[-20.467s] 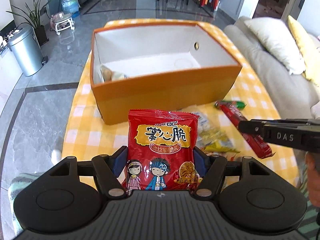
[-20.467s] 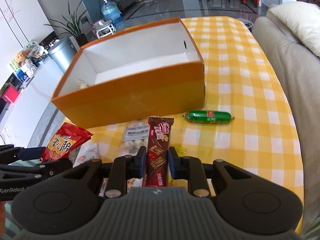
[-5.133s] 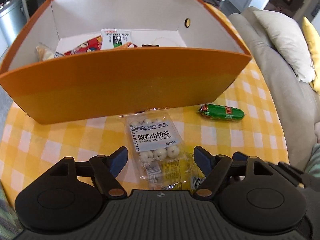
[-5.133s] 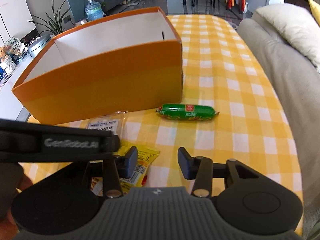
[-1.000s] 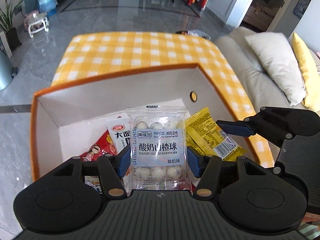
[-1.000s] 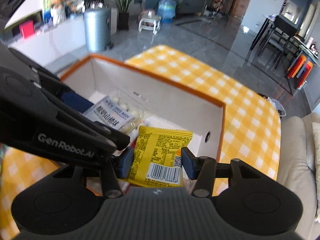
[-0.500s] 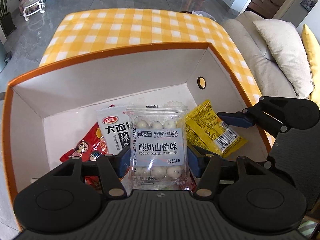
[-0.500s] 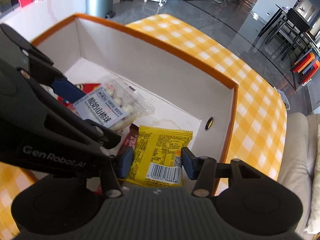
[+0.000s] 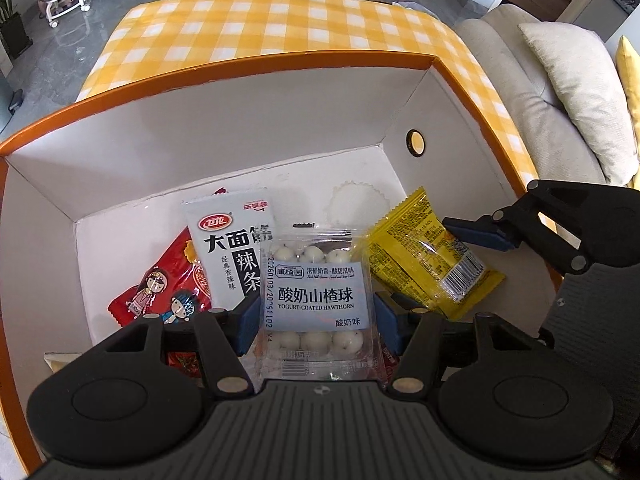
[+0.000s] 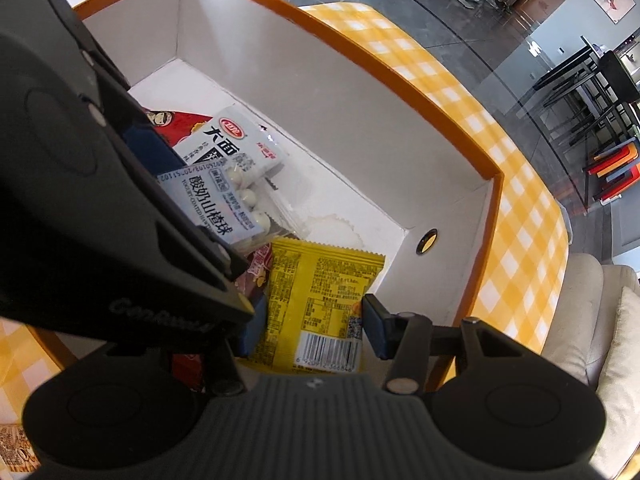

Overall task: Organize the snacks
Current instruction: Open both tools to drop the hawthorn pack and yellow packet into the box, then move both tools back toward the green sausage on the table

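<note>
Both grippers hang inside the orange box (image 9: 224,64), white inside, which also shows in the right wrist view (image 10: 400,68). My left gripper (image 9: 316,316) is shut on a clear pack of yogurt hawthorn balls (image 9: 316,296), also visible in the right wrist view (image 10: 224,204). My right gripper (image 10: 310,330) is shut on a yellow snack packet (image 10: 320,300), seen from the left wrist view (image 9: 424,248) to the right of the hawthorn pack. On the box floor lie a white spicy-strip packet (image 9: 232,248) and a red noodle-snack bag (image 9: 160,284).
The box stands on a yellow-and-white checked tablecloth (image 9: 280,20). A round hole (image 9: 415,143) is in the box's right wall. A beige sofa with cushions (image 9: 572,92) runs along the right. A paper cupcake liner (image 9: 360,204) lies on the box floor.
Both grippers have dropped lower into the box with their packets still held. The box walls and the snacks on its floor now look nearer.
</note>
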A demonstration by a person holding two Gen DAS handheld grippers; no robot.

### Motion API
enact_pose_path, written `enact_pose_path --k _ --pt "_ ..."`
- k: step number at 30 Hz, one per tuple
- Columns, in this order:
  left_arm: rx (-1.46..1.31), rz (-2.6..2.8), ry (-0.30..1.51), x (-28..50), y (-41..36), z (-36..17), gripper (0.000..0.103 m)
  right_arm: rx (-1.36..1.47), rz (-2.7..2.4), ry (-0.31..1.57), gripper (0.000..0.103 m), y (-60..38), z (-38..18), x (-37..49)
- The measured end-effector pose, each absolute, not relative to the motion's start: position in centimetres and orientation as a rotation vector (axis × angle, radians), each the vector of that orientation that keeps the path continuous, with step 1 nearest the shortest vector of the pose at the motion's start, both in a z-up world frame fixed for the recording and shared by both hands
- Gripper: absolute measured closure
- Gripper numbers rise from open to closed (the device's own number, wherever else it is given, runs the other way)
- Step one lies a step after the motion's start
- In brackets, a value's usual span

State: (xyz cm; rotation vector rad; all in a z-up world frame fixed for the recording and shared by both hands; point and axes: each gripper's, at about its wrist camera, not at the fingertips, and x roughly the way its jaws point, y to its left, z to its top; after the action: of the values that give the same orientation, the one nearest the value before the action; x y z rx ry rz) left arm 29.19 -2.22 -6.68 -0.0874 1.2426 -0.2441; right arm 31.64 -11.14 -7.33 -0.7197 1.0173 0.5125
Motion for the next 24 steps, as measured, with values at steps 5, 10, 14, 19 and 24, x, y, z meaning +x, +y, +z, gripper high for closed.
enact_pose_path --k 5,10,14,19,24 --pt "-0.083 -0.231 1.244 29.2 -2.5 -6.4 0.035 -0.725 0.517 1.038 0.052 -11.0 -7.3 31.8" --pt "-0.054 -0.214 1.207 28.9 -2.5 -5.4 0.029 -0.724 0.525 1.040 0.044 -11.0 -6.6 31.7" --pt "-0.016 -0.195 1.172 28.3 -2.6 -4.2 0.027 -0.737 0.525 1.030 0.040 -11.2 -5.9 31.3" --pt "0.014 -0.190 1.124 27.2 -2.9 -2.4 0.024 -0.702 0.507 1.039 0.027 -11.6 -4.2 30.9" --pt "0.008 -0.166 1.088 26.0 -2.4 -0.9 0.024 -0.686 0.501 1.013 0.025 -11.9 -2.4 29.7"
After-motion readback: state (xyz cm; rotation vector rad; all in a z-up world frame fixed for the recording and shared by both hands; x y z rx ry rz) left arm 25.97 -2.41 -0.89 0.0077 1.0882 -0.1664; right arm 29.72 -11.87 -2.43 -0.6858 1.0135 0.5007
